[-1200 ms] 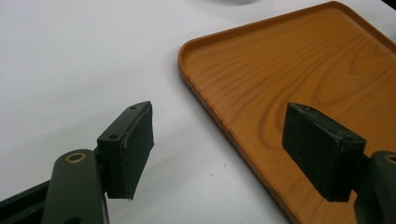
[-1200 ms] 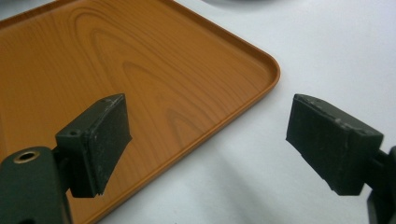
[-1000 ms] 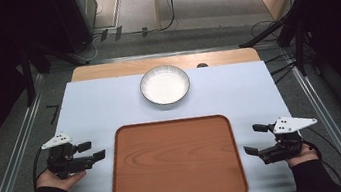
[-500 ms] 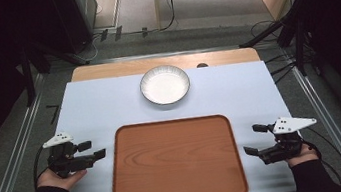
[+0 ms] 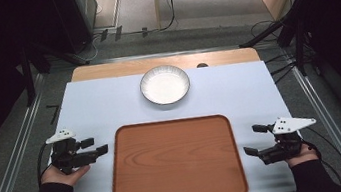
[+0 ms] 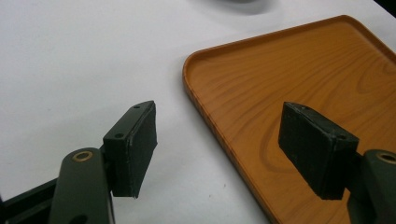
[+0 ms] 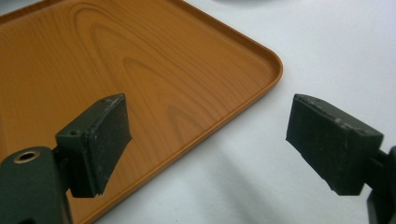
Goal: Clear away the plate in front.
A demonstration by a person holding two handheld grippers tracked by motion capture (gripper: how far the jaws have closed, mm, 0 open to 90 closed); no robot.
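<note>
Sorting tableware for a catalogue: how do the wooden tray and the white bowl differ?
The orange-brown wood-grain tray is rectangular with rounded corners; the white round bowl is circular. The tray is much wider and shallower. The tray lies nearer the person, the bowl beyond it. Both are empty and rest on the white table cover.

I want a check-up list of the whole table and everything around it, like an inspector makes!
Surface: white sheet over a wooden table top; looks clean.
Job's things: brown wooden tray near the front, nothing on it; white round bowl behind it, apart from the tray.
Clutter: a small dark thing on the wood by the bowl, too small to tell.
Grippers: left claw open, beside the tray's left edge; right claw open, beside its right edge; both hold nothing.
Cables: one trails from each claw; more lie on the floor.
Surroundings: grey floor, metal rails along both sides, dark stands.
</note>
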